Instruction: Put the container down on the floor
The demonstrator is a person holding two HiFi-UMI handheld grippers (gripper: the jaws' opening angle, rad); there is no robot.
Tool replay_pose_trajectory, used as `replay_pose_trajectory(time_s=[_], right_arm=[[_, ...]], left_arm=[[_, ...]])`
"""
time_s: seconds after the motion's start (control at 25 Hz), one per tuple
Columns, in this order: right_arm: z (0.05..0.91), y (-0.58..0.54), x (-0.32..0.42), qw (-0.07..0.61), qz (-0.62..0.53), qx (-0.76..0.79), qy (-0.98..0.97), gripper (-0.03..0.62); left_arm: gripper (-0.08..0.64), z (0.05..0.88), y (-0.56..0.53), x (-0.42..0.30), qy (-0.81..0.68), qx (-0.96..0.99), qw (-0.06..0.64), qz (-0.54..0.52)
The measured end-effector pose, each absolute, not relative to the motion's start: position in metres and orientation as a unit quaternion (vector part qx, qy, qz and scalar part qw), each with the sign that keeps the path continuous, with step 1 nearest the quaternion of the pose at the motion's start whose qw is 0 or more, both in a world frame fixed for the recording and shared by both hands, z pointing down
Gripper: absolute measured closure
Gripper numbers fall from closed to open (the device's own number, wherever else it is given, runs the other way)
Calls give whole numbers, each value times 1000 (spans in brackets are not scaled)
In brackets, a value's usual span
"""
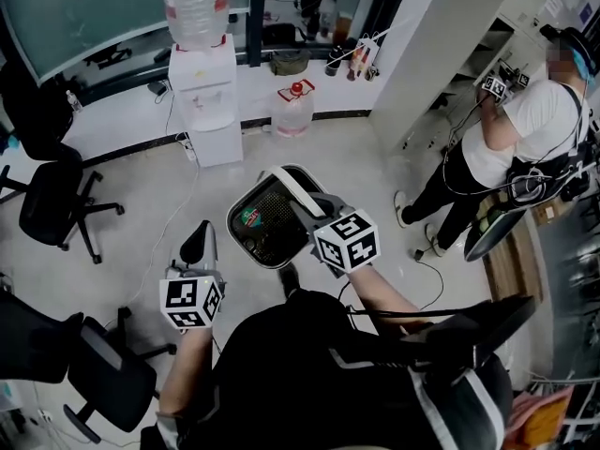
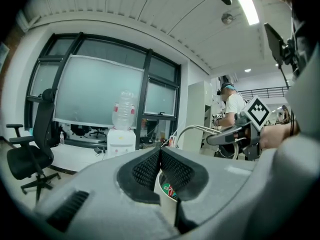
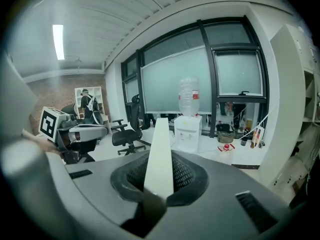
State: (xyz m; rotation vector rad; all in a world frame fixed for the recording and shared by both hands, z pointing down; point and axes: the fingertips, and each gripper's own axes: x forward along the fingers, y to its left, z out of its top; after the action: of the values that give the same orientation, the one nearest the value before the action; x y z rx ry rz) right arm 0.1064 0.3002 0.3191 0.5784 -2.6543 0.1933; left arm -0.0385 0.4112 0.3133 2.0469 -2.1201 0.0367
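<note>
Container (image 1: 262, 228) is hanging over the floor (image 1: 375, 186) in head view; right gripper view alone is showing right gripper (image 3: 159, 176) clamping its white handle (image 3: 159, 144); left gripper (image 2: 160, 154) is sitting closed, empty.

Clad in a black top (image 1: 300, 364). Fitted with a grey left gripper (image 1: 199, 237) and right gripper (image 1: 302, 204), each bearing a white cube of black square markers, lined with black mesh pads (image 2: 177, 171). Trailed by a thin black cable (image 1: 412, 313).

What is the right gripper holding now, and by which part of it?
The right gripper holds the container by its white handle, which is pinched between the jaws. The container hangs above the floor.
</note>
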Motion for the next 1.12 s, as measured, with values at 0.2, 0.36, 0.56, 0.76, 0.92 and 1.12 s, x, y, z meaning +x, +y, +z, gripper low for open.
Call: replay_pose_trajectory(time_s=[0.2, 0.36, 0.56, 0.76, 0.92, 1.12], right_arm=[[314, 258, 93, 204, 64, 194, -957, 545], [311, 226, 89, 203, 65, 188, -959, 545], [311, 187, 88, 204, 67, 180, -960, 545], [315, 150, 90, 203, 74, 171, -961, 545], [317, 128, 91, 205, 70, 159, -963, 545], [323, 100, 96, 207, 75, 145, -965, 545]], left_arm=[[549, 309, 371, -52, -724, 682, 97, 22], [549, 306, 340, -58, -730, 676, 99, 27], [549, 304, 306, -57, -736, 668, 106, 37], [549, 306, 271, -53, -742, 659, 112, 46], [549, 306, 247, -48, -747, 654, 113, 51], [549, 307, 220, -38, -752, 646, 116, 60]])
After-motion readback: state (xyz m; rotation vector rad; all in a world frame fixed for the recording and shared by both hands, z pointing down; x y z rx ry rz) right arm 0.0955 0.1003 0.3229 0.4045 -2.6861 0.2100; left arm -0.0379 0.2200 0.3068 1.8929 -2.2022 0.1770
